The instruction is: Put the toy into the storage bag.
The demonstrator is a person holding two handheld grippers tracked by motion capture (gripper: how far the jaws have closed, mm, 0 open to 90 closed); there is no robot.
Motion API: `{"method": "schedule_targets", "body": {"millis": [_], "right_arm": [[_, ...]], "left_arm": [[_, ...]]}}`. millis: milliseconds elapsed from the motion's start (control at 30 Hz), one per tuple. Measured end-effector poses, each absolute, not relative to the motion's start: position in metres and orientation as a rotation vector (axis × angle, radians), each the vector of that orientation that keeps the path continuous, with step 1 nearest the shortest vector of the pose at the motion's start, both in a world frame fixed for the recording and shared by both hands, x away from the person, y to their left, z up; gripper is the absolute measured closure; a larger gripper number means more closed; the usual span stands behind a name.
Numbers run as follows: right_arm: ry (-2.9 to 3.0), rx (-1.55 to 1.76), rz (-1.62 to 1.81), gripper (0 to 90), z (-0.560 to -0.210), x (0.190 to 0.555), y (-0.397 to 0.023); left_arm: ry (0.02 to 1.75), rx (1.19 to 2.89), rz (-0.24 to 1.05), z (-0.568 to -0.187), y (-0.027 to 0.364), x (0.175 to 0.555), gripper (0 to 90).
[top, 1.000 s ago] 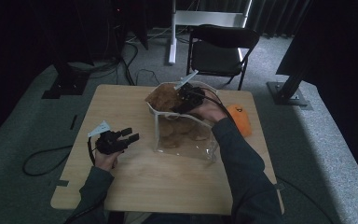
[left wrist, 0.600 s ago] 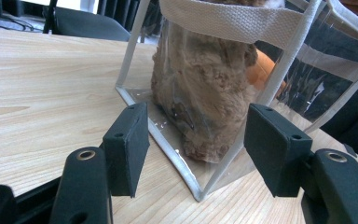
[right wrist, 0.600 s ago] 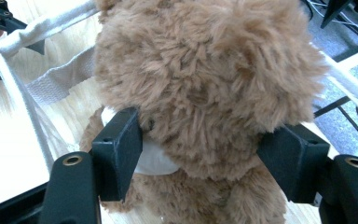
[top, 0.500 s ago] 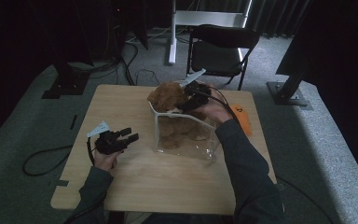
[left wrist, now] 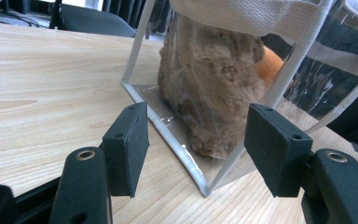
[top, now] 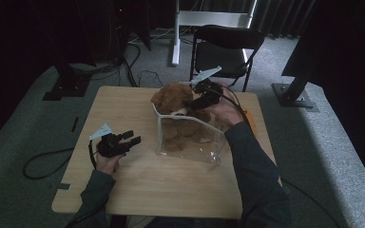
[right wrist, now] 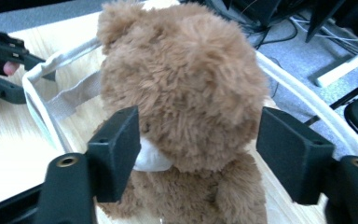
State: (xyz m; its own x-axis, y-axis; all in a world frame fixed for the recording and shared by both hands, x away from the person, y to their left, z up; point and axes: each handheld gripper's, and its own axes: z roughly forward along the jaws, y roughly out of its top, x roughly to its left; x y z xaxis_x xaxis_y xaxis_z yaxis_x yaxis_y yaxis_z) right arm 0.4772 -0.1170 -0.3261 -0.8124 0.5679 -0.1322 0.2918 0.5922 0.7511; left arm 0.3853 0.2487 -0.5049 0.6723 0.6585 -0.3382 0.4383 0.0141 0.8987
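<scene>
right gripper [top: 204,95] jaws just opening, wide either side of teddy bear [right wrist: 182,93], no squeeze | left gripper [top: 132,141] jaws wide, empty, beside clear bag [top: 190,142] | bear's body in bag, head above rim | risk: unsupported bear slumps, tips floppy bag.

Left gripper [top: 123,141]: jaws apart, nothing between them. Right gripper [top: 204,95]: jaws have just been opening, standing clear of anything between them.

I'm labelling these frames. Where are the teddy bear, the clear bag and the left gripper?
teddy bear [right wrist: 186,88]: right gripper view, its furry head.
clear bag [top: 192,145]: high view, its transparent front wall.
left gripper [top: 134,138]: high view, between its fingertips.
</scene>
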Motion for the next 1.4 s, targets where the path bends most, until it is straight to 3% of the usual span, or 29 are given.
{"method": "schedule_targets", "body": {"millis": [233, 1000, 1100, 1400], "right_arm": [[2.423, 0.722, 1.105, 23.2, -0.316, 0.470, -0.127], [2.328, 0.739, 1.140, 27.4, -0.315, 0.455, -0.155], [2.332, 0.759, 1.179, 38.4, -0.315, 0.453, -0.165], [2.270, 0.780, 1.211, 36.5, -0.313, 0.445, -0.180]], "left_arm": [[0.935, 1.621, 0.220, -0.508, 0.250, 0.386, 40.3], [0.971, 1.666, 0.254, -0.516, 0.252, 0.387, 40.2], [0.976, 1.674, 0.261, -0.517, 0.252, 0.388, 40.2], [0.989, 1.709, 0.278, -0.521, 0.250, 0.389, 40.1]]}}
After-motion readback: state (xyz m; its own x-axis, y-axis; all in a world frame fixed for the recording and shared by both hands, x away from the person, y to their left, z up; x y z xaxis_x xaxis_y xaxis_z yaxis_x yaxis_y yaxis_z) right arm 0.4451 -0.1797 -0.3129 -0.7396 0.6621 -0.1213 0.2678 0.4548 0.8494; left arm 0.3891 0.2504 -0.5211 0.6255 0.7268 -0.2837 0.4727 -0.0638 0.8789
